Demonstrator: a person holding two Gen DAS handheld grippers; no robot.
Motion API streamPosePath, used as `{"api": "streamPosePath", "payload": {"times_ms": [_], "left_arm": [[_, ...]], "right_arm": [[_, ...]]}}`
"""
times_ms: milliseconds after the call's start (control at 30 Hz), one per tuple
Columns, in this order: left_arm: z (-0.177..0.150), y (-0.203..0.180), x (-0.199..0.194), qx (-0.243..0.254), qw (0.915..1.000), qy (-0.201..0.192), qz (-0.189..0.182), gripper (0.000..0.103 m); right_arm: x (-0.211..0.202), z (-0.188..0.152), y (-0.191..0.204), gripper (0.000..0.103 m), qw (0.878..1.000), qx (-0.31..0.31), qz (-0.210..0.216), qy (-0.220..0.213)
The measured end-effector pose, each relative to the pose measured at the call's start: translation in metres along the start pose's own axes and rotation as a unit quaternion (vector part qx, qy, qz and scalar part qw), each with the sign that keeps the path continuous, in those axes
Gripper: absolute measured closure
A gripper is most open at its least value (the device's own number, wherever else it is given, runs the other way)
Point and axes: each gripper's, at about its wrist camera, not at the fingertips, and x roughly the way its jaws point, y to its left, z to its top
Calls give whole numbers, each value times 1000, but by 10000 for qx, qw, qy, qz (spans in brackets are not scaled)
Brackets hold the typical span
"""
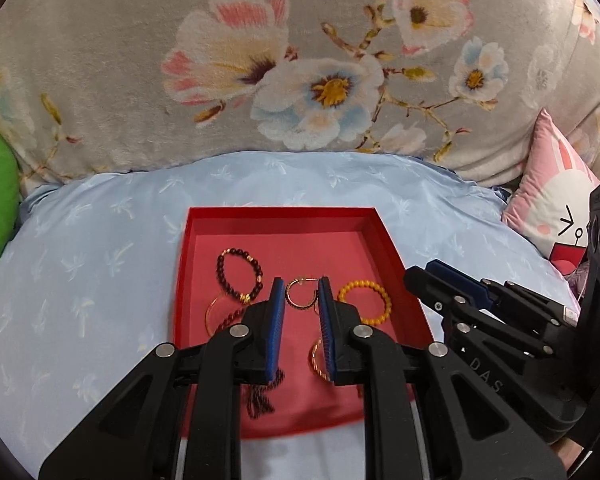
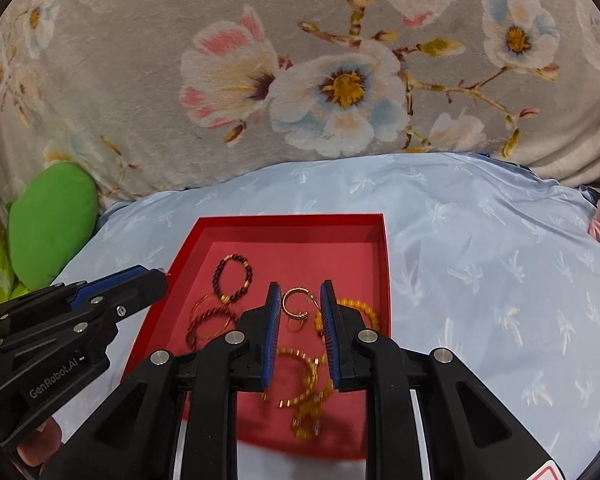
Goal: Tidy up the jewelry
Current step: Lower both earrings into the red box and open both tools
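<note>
A red tray [image 1: 276, 216] [image 2: 288, 222] lies on a light blue cloth and holds several pieces of jewelry. A dark red bead bracelet [image 1: 239, 274] [image 2: 233, 276] lies at its left, a gold hoop earring [image 1: 301, 293] [image 2: 296, 302] in the middle, a yellow bead bracelet [image 1: 366, 300] [image 2: 362, 310] at the right. More gold and amber pieces [image 2: 306, 388] lie nearer. My left gripper [image 1: 301, 286] is open and empty above the hoop. My right gripper [image 2: 300, 290] is open and empty above the tray, and it shows at the right of the left wrist view [image 1: 452, 280].
A grey floral blanket [image 1: 300, 60] rises behind the blue cloth [image 1: 80, 280]. A green cushion [image 2: 52, 220] sits at the left, a pink rabbit pillow [image 1: 556, 208] at the right. The left gripper's fingers [image 2: 116, 284] reach over the tray's left rim.
</note>
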Motion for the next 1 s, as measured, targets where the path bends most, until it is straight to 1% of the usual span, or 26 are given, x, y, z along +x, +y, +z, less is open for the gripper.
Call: {"api": "streamPosePath", "payload": {"times_ms": [67,167,333,467,667,733,767,800,833,867,900,967,1000], "left_arm": [[5,2,12,13,10000,8,26,86],[10,6,33,8,9999,124,46,86],[12,8,61,84,9996,253,128,86],[14,10,73,158,9993,299,170,86],[14,10,88,136,9989,392,201,86],[12,8,90,172,9988,383,269,86],[11,7,91,181,9986,369,346,84],[11,7,91,197,9984,368,376,83],[10,7,92,205,9982,379,415,79],[9,7,93,192,9978,395,486,71],[8,8,92,171,9976,380,553,69],[8,11,91,111,9974,354,624,61],[8,13,90,64,9973,353,643,60]], "right_arm": [[14,7,-2,84,10000,47,-1,57],[37,14,-4,84,9998,66,-81,176],[69,15,-8,84,9989,154,-105,421],[81,15,-11,84,9985,189,-112,498],[91,15,-13,84,9982,144,-163,554],[92,15,-15,80,9983,142,-196,535],[93,14,-15,80,9983,145,-210,532],[93,14,-16,77,9982,147,-230,527],[93,13,-16,72,9982,150,-245,525],[92,13,-16,70,9982,153,-258,513],[91,12,-17,67,9983,152,-279,496],[88,12,-17,66,9983,144,-311,470],[87,11,-17,65,9983,152,-312,469]]}}
